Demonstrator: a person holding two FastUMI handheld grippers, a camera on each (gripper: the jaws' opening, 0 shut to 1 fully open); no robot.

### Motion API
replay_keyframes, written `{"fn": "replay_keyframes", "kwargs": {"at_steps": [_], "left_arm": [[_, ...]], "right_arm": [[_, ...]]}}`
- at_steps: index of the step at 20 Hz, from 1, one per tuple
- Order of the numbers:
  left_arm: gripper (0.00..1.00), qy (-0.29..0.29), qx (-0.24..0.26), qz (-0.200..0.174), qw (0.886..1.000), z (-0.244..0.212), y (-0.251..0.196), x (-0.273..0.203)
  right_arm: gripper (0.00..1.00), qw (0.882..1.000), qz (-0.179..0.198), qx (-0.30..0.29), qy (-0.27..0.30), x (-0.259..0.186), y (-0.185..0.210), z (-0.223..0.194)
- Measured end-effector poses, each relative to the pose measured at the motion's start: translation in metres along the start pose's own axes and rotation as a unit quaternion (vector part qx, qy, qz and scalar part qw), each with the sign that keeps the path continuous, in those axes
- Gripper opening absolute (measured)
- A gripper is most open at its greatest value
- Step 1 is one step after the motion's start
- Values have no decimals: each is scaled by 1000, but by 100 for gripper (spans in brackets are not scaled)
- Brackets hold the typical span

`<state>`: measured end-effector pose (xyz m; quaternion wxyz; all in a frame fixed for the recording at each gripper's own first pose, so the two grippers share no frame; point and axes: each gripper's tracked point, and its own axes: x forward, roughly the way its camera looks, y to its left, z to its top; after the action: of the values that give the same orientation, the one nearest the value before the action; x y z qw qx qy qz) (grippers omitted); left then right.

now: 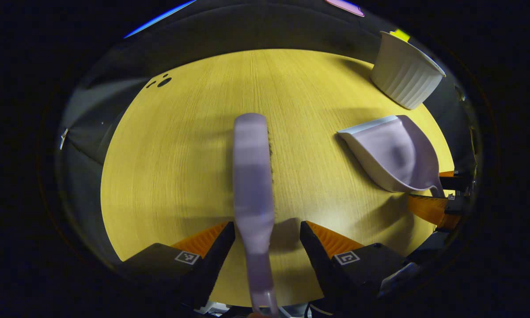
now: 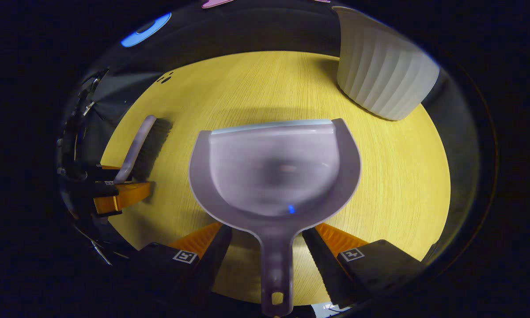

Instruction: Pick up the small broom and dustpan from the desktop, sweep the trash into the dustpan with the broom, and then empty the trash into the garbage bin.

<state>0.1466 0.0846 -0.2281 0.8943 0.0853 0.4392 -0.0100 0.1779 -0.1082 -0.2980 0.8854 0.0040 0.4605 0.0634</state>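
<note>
Both grippers' fingers sat spread around the handles of the stiff, probably light lilac plastic broom (image 1: 252, 176) and matching dustpan (image 2: 276, 172), not pinching.

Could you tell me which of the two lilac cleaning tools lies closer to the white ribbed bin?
The dustpan; it sits just below the bin, while the broom lies farther left at mid-table.

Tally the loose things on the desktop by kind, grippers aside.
Broom: 1
Dustpan: 1
White ribbed garbage bin: 1
Small dark bits of trash at the far edge: about 3
Total: about 6
</note>
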Motion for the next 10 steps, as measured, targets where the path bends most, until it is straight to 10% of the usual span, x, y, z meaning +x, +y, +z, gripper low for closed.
{"fn": "replay_keyframes", "kwargs": {"at_steps": [10], "left_arm": [[95,-255,-39,-2,966,36,-8,-137]], "right_arm": [[100,984,-23,3,-178,-106,-7,44]]}}
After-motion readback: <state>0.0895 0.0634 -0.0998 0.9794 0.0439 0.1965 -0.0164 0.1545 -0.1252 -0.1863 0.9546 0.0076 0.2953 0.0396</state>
